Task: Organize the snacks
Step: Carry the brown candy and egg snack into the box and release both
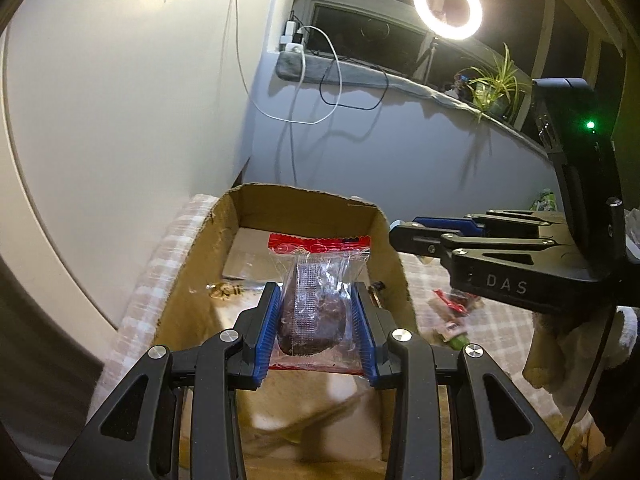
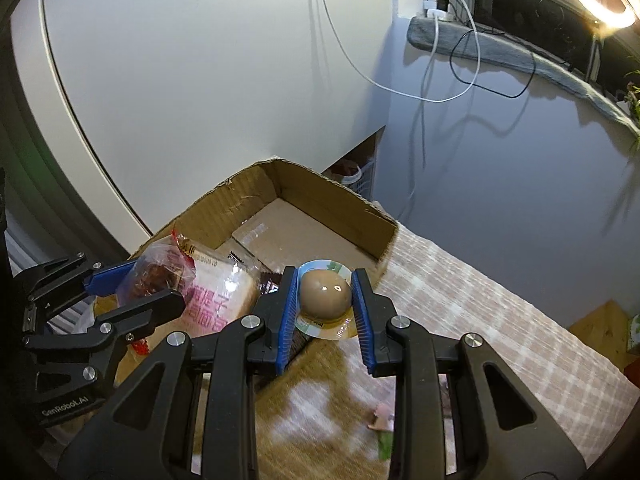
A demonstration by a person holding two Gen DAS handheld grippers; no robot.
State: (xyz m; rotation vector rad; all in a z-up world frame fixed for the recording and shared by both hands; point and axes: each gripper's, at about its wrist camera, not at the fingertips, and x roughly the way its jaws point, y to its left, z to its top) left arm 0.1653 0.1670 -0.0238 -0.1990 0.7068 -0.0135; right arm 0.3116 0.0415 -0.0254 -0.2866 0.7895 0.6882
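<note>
Egg pack (image 2: 325, 298) sits clamped in the right gripper (image 2: 325, 308), shown only there; left gripper (image 1: 316, 316) pinches a dark, perhaps date, snack packet (image 1: 316, 280) over the cardboard box (image 1: 192, 264) on checked cloth (image 2: 480, 304).

Cardboard box (image 2: 304, 216) sits on the checked cloth (image 2: 472, 292), against the wall (image 2: 208, 80).
</note>
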